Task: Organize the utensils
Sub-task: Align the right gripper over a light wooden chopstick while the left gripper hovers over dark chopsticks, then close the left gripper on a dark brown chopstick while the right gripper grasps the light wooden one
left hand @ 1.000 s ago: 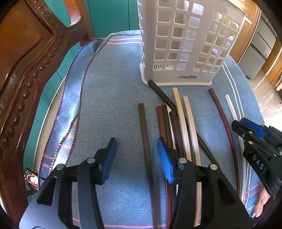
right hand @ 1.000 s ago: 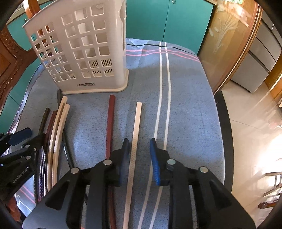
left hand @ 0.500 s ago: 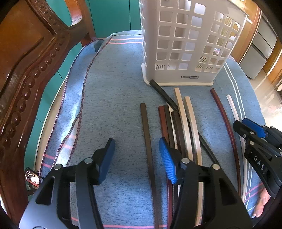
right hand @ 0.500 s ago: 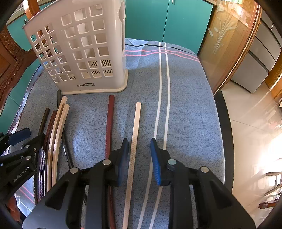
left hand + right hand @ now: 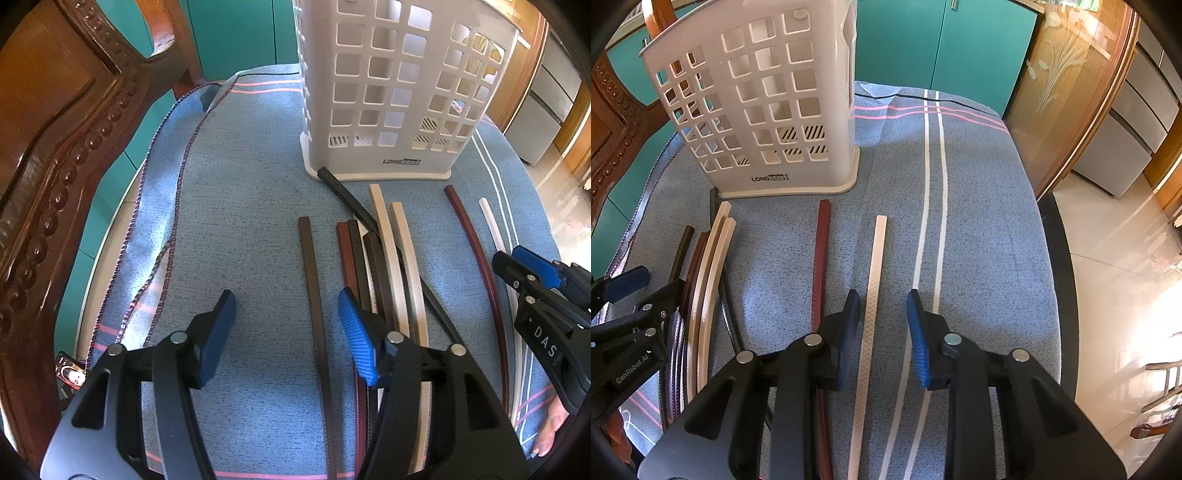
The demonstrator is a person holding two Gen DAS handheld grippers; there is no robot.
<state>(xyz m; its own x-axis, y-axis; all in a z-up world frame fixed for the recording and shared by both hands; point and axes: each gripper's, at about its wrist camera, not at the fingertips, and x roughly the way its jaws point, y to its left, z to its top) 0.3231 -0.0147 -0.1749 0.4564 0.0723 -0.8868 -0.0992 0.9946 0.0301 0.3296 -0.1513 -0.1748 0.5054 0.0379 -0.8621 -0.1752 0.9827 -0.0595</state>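
White slotted basket (image 5: 388, 92): upright, upper centre, on blue-clothed tabletop (image 5: 240, 206). Chopsticks (image 5: 384, 251): loose row below it. Left tongs (image 5: 286, 332): jaws just widened, straddling one dark stick (image 5: 312, 288), not pressing. Right tongs (image 5: 882, 332): narrow gap, straddling cream stick (image 5: 873, 280), pads clear.

Both views are bright and sharp; strong daylight enters from the right, flaring white on the pale tiled floor (image 5: 1126, 280); soft shadows fall leftward on the blue striped cloth (image 5: 251, 206); fisheye bending curves the edges, corners black
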